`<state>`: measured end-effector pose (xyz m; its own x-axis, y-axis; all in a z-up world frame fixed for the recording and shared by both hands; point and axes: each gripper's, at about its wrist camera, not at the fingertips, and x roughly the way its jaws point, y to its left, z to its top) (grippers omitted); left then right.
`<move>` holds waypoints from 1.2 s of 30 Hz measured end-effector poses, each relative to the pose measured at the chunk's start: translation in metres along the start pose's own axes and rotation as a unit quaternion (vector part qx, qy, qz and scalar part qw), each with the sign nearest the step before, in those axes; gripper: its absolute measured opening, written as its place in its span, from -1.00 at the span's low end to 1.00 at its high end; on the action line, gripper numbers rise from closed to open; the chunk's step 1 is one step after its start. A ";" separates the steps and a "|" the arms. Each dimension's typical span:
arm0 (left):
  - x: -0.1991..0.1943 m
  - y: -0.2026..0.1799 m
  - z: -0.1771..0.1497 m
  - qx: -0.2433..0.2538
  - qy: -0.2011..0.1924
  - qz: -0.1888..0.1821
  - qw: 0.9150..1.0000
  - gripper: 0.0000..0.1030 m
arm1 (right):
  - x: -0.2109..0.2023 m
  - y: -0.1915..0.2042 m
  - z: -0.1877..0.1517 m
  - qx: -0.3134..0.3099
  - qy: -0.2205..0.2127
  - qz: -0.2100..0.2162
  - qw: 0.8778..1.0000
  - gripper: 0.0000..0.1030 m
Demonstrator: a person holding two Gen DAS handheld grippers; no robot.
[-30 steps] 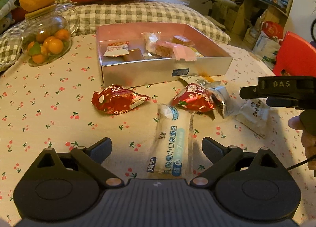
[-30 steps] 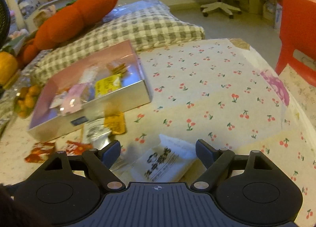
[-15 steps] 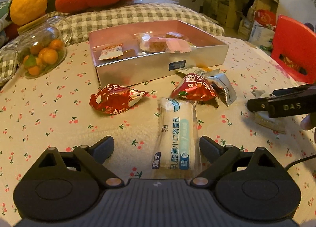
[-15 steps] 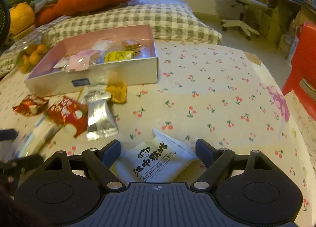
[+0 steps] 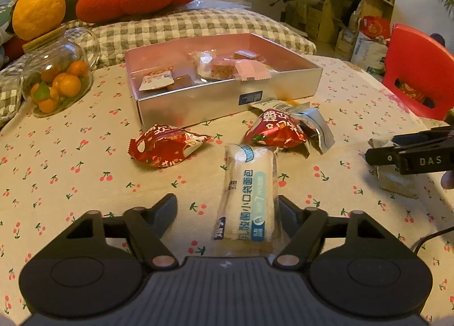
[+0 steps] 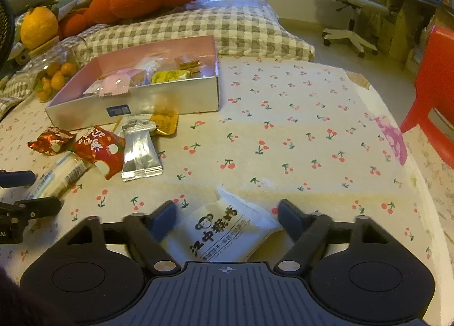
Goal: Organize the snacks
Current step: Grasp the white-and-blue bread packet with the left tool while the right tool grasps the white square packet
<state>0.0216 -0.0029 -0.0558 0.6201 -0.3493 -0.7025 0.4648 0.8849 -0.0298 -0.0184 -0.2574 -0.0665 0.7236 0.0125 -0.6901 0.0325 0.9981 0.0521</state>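
On the cherry-print tablecloth lies a long white bread packet between the fingers of my left gripper. Its jaws are closing: the right finger is at the packet's edge, the left one stands clear. My right gripper has its closing jaws around a white packet with a monkey logo, fingers at its edges, the wrapper unsquashed. A silver box with a pink inside holds several wrapped snacks. In front of it lie two red packets and a silver one.
A yellow packet rests against the box front. A glass jar of small oranges stands at the left, a checked pillow behind the box. A red chair is beside the table's right edge.
Both pairs of jaws have narrowed around their packets. The right gripper has rolled level and come slightly down over the monkey-logo packet. The left gripper has stayed over the bread packet.
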 end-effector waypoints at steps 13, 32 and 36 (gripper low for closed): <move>-0.006 0.008 0.008 -0.032 0.009 -0.020 0.999 -0.47 | 0.000 0.003 0.006 0.003 0.013 0.015 1.000 -0.73; -0.016 0.021 0.014 -0.087 0.043 -0.046 0.994 -0.63 | -0.016 -0.024 0.015 0.112 0.017 0.078 0.990 -0.98; -0.015 0.021 0.013 -0.090 0.044 -0.051 0.994 -0.59 | -0.018 -0.028 0.015 0.128 0.027 0.066 0.989 -0.70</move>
<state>0.0304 0.0171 -0.0371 0.5138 -0.4188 -0.7488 0.3964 0.8899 -0.2257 -0.0218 -0.2860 -0.0448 0.6955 0.1509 -0.7025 0.1195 0.9398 0.3201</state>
